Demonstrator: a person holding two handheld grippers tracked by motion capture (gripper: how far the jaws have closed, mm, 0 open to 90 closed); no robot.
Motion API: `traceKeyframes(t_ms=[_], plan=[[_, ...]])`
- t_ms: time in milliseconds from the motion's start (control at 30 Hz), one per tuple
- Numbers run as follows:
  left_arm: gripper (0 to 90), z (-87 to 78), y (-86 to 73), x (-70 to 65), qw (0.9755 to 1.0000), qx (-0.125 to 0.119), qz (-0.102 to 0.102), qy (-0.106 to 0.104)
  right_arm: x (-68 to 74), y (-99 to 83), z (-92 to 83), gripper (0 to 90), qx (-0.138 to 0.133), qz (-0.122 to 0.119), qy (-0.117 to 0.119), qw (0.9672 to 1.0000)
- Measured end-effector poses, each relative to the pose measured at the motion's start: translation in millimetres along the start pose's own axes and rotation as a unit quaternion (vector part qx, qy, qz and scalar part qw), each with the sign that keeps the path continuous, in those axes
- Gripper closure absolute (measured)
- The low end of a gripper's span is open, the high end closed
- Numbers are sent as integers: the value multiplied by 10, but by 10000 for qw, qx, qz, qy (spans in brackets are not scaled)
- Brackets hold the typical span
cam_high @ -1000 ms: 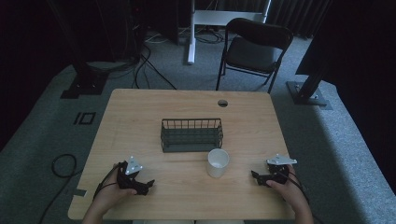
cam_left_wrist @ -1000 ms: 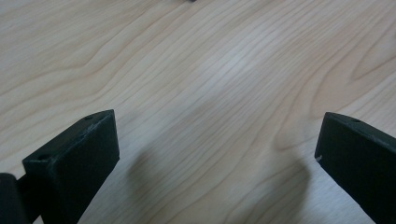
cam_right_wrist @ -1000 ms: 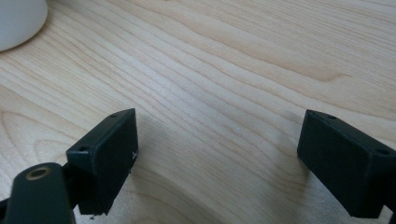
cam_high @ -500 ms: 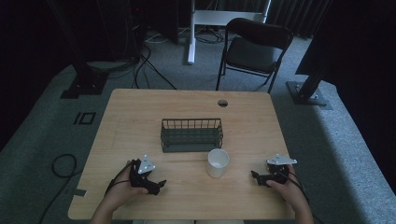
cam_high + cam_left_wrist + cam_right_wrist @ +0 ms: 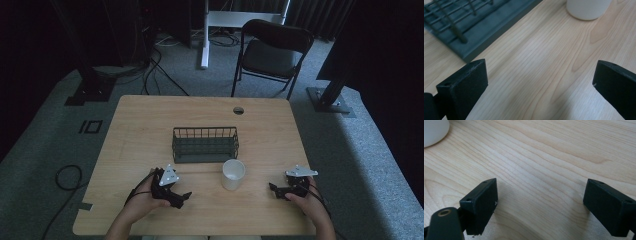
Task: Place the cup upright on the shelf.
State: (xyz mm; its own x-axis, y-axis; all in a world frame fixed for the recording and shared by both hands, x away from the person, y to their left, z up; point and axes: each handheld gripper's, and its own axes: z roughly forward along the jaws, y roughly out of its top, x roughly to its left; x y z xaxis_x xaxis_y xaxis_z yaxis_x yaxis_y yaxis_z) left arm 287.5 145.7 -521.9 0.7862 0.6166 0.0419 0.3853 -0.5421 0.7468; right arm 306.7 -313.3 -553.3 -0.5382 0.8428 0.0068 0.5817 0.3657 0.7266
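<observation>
A white cup (image 5: 233, 174) stands on the wooden table (image 5: 140, 125), just in front of a dark wire basket (image 5: 205, 144). My left gripper (image 5: 181, 197) rests low over the table to the cup's left, jaws wide open with bare wood between them; the cup (image 5: 587, 8) and the basket (image 5: 471, 22) lie ahead of it. My right gripper (image 5: 276, 190) sits near the table's front right, also open over bare wood, with the cup (image 5: 434, 131) off to its upper left.
A round cable hole (image 5: 238, 110) marks the table's far edge. Behind the table stand a black folding chair (image 5: 272, 47) and a white desk leg (image 5: 205, 35). Cables run across the grey floor at the left.
My left gripper has slid right along the front of the table, toward the cup. The right gripper has stayed where it was.
</observation>
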Motion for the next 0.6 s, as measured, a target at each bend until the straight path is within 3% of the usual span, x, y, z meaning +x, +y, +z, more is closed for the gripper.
traceKeyframes(t_ms=[133,433,600], plan=[[2,51,78,-66,9998,-75,117,-141,0,0,0,120,-1,1,0,10000],[3,132,224,-145,9989,-277,125,-345,0,0,0,120,-1,3,0,10000],[3,197,290,-195,9983,-336,26,-466,0,0,0,120,-3,-1,0,10000]])
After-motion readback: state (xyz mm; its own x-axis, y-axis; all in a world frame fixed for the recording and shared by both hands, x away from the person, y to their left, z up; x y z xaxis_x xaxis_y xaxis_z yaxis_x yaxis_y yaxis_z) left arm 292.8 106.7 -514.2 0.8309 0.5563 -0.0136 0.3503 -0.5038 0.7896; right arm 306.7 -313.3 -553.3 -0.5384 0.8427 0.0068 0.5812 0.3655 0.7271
